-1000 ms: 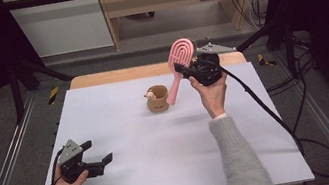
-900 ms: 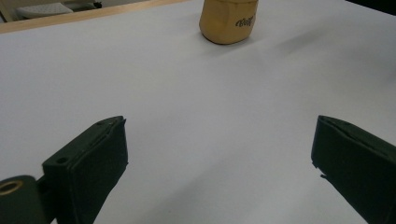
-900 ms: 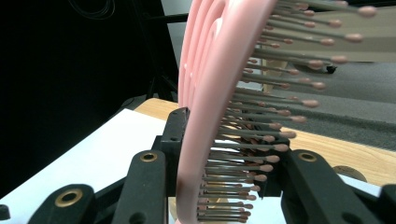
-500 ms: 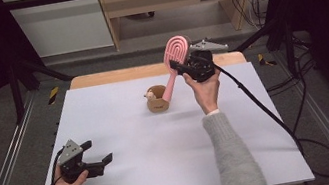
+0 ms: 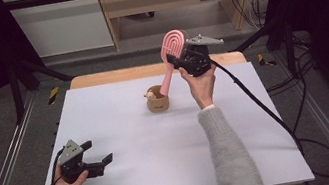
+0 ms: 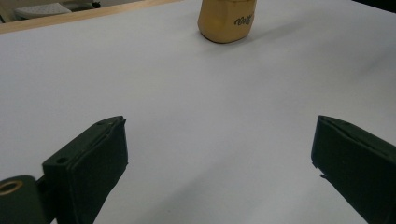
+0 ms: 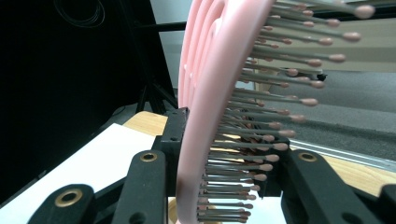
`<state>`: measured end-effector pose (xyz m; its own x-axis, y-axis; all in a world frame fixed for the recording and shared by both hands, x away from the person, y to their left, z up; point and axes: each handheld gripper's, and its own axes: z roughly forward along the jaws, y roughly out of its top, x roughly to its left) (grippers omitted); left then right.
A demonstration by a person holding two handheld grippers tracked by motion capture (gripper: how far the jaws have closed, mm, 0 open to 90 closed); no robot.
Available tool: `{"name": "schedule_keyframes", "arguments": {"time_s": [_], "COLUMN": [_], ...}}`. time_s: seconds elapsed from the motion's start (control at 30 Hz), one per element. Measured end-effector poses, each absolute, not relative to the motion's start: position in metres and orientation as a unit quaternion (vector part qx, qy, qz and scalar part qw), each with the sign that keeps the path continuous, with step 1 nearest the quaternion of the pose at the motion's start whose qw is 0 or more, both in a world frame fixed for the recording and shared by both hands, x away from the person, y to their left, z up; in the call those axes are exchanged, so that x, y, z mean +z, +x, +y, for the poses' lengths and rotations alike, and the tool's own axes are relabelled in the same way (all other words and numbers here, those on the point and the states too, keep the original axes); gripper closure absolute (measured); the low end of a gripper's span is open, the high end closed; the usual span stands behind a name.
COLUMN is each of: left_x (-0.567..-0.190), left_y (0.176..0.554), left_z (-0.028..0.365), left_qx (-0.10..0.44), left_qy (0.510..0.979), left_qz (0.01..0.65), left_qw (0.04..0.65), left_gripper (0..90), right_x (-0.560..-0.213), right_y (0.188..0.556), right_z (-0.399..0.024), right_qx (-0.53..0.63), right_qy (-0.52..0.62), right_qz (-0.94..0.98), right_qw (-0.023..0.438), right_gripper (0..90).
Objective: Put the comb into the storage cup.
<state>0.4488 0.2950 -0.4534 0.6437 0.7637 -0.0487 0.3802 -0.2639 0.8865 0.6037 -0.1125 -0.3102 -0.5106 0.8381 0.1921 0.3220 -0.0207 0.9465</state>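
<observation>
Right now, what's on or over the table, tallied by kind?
Pink hairbrush: 1
Tan cup: 1
Small item inside the cup, too small to identify: 1
Grippers: 2, left gripper and right gripper
Total: 5

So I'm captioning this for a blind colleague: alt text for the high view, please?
A person's right gripper holds a pink hairbrush by its head, handle angling down into a tan cup on a white table. The left gripper rests open near the front-left corner.

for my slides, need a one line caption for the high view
Right gripper holds a pink plastic hairbrush, handle in a tan cup; open left gripper rests on the white table.
</observation>
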Motion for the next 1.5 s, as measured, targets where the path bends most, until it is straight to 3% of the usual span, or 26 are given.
{"name": "schedule_keyframes", "arguments": {"time_s": [1.5], "left_x": [-0.454], "left_y": [0.449], "left_z": [0.297], "left_qx": [0.200], "left_qy": [0.770], "left_qz": [0.371], "left_qw": [0.479], "left_gripper": [3.6], "right_x": [-0.335], "right_y": [0.633], "right_z": [-0.087], "right_qx": [0.543], "right_qy": [0.462], "right_qz": [0.662], "right_qw": [0.231], "right_gripper": [63.0]}}
